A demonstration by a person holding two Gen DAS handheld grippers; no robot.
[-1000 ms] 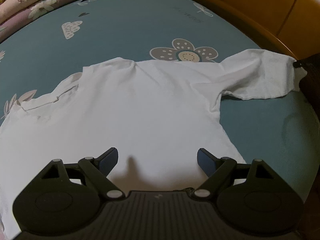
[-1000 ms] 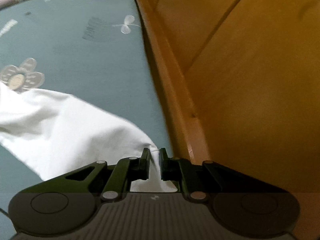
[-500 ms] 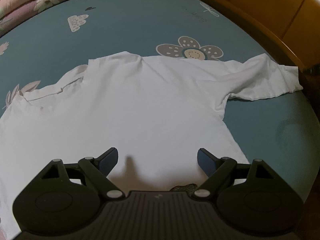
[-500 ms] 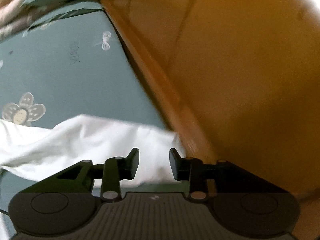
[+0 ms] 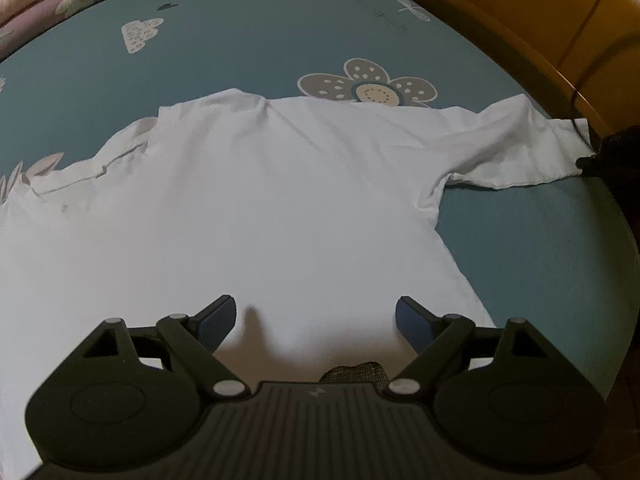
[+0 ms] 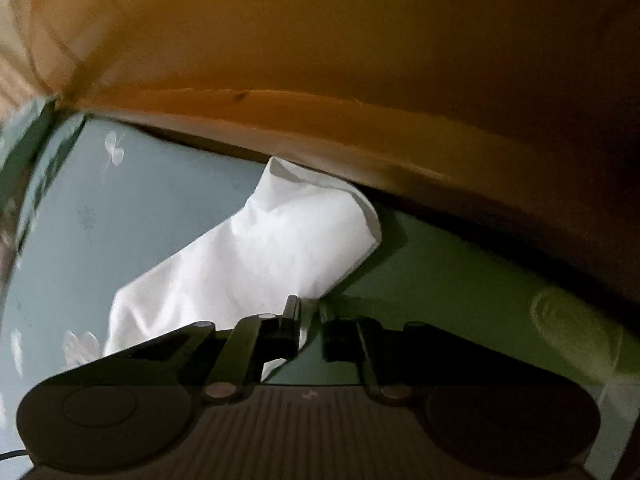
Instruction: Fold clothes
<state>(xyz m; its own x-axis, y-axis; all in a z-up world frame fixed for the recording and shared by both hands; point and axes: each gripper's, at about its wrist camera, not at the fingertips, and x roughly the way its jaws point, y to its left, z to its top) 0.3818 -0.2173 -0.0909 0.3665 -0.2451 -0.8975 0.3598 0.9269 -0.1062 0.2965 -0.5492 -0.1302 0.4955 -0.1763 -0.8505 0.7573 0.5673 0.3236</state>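
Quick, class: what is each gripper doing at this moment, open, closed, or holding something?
Left gripper: open, empty, over the white T-shirt.
Right gripper: shut on the T-shirt's sleeve.

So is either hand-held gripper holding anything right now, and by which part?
The right hand-held gripper pinches the white T-shirt by its sleeve hem; the left is open, empty.
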